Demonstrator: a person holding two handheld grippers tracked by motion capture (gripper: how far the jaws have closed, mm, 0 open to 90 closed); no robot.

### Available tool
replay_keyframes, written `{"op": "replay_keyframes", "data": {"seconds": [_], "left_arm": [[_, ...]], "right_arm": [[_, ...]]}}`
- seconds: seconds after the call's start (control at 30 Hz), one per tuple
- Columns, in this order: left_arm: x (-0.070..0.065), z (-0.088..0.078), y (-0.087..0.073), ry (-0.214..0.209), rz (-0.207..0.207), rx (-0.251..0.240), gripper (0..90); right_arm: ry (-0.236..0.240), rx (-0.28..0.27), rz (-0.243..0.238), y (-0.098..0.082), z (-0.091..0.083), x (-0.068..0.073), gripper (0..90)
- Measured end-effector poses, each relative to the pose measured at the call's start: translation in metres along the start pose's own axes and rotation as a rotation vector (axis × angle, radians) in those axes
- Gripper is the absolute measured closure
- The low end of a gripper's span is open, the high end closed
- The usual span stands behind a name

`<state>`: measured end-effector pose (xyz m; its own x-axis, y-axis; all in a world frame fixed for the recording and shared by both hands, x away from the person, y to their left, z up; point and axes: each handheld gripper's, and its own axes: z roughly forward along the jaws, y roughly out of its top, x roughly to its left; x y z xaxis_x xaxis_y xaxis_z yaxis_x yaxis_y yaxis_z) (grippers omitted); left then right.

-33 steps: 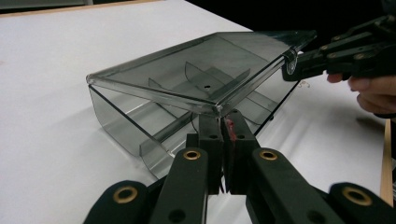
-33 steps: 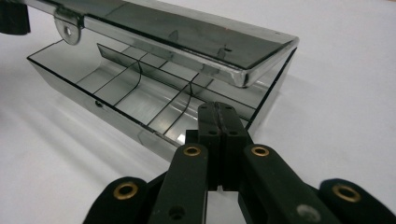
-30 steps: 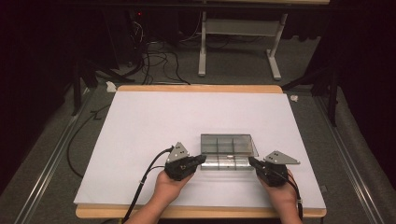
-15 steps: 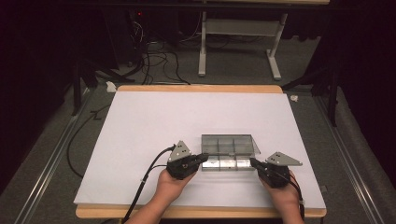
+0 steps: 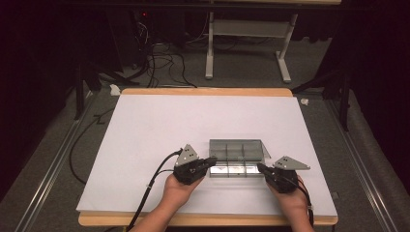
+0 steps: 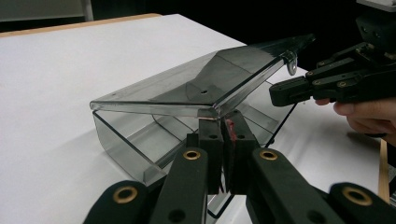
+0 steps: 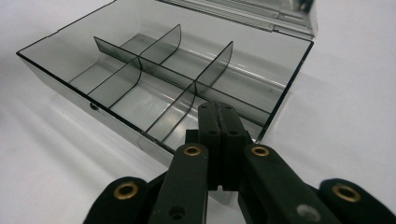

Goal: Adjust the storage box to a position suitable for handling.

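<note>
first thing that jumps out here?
The smoky clear compartment box at the near middle of the white table, lid part open. The left claw and right claw, both shut, flank its ends; in the left gripper view the left claw's tips sit under the lid's edge.

One clear box (image 5: 237,157) (six compartments) — two grippers (image 5: 211,165).

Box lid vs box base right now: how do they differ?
The lid is raised at a slant, while the base lies flat on the white table. The lid is one plain panel, while the base is split by dividers into compartments. Both are smoky clear plastic, joined along one long edge.
</note>
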<state>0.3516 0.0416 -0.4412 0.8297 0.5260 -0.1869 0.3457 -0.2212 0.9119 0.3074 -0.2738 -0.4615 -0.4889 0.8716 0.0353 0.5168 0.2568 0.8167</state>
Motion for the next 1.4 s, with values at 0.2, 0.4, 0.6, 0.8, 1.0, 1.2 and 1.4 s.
{"op": "replay_keyframes", "data": {"seconds": [0.2, 0.4, 0.6, 0.8, 1.0, 1.2, 1.4], "left_arm": [[0.000, 0.004, 0.002, -0.001, 0.000, 0.001, 87.5], [0.001, 0.007, 0.008, 0.005, 0.008, -0.012, 87.5], [0.008, 0.014, 0.013, 0.024, 0.007, -0.012, 87.5], [0.015, 0.019, 0.016, 0.047, 0.001, -0.013, 87.4], [0.022, 0.023, 0.019, 0.064, -0.015, -0.015, 87.4], [0.029, 0.029, 0.021, 0.089, -0.015, -0.005, 87.5], [0.035, 0.038, 0.022, 0.108, -0.014, 0.009, 87.4]], "right_arm": [[0.005, -0.015, 0.002, -0.004, -0.008, -0.003, 90.0], [0.007, -0.028, 0.005, -0.008, -0.012, -0.008, 90.0], [0.002, -0.031, 0.007, -0.008, -0.014, -0.008, 90.0], [0.009, -0.047, 0.022, -0.011, -0.021, -0.009, 90.0], [0.025, -0.059, 0.041, -0.013, -0.022, -0.008, 90.0], [0.031, -0.060, 0.032, -0.012, -0.020, -0.005, 90.0], [0.035, -0.059, 0.036, -0.012, -0.020, -0.005, 90.0]]}}
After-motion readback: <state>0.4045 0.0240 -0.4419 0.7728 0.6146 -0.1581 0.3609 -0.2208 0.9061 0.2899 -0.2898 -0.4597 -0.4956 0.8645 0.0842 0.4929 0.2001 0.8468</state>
